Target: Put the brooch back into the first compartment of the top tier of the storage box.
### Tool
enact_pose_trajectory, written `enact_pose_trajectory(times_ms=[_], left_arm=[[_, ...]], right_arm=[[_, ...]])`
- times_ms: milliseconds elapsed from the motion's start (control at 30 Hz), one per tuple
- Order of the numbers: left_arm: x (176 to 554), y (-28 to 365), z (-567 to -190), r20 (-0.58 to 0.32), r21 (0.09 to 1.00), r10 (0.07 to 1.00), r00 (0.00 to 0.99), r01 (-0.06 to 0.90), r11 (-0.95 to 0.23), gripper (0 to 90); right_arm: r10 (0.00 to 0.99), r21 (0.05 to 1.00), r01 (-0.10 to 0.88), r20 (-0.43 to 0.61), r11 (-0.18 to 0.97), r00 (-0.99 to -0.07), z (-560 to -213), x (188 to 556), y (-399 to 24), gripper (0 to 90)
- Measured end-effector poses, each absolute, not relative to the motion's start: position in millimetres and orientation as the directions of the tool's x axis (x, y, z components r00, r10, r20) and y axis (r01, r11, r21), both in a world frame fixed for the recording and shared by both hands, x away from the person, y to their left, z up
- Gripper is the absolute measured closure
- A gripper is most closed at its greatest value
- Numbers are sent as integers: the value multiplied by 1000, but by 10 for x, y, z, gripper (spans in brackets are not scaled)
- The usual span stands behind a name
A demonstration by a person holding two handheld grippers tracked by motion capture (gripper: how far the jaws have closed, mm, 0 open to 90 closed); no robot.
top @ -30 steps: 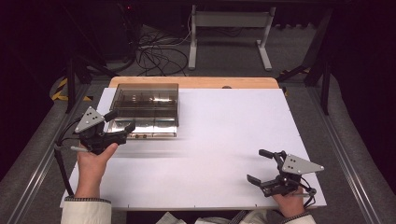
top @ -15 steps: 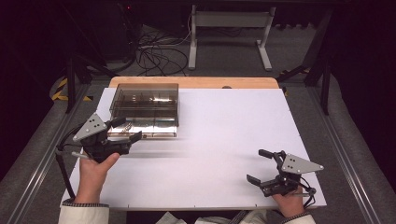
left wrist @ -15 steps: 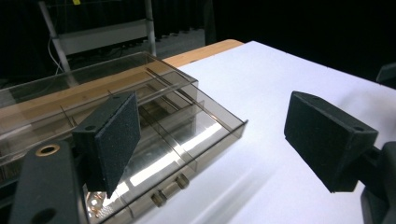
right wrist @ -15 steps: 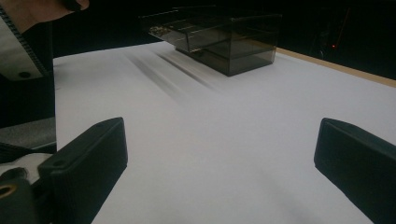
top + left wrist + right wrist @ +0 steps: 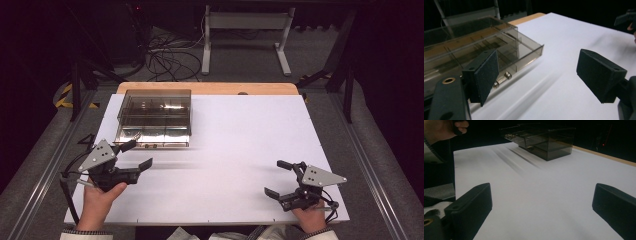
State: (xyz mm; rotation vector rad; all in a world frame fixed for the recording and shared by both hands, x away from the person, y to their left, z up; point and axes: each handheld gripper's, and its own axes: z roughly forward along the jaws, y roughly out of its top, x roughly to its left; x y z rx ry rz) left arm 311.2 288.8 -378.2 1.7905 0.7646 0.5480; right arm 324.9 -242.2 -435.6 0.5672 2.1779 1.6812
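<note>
A smoky transparent plastic box (image 5: 154, 118) with inner dividers sits on the white table top (image 5: 235, 145) at the back left; its front shows small metal latches (image 5: 503, 78). My left gripper (image 5: 136, 155) is open just in front of the box's near edge, nothing between its pads (image 5: 486, 75). My right gripper (image 5: 279, 177) is open near the front right edge, also with nothing in it. In the right gripper view the box (image 5: 544, 141) stands far off, with the other hand (image 5: 445, 128) at the upper left.
A wooden strip (image 5: 207, 88) runs along the table's far edge. Beyond it the dark floor holds tangled cables (image 5: 165, 52) and a metal stand (image 5: 245, 30). Grey rails (image 5: 40, 175) flank the table.
My left gripper has drawn back from the box toward the front edge and tilted slightly, still open. The right gripper has stayed put.
</note>
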Motion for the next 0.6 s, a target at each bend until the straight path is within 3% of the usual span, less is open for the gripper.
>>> enact_pose_trajectory(times_ms=[400,600], left_arm=[[3018,2899,-4107,-41,944,707,706,259,-203,186],[2985,2883,-4213,-20,945,710,704,244,-215,186]], right_arm=[[496,966,112,-18,232,-868,-4361,3249,-2415,31],[494,966,111,-19,233,-869,-4361,3249,-2417,31]])
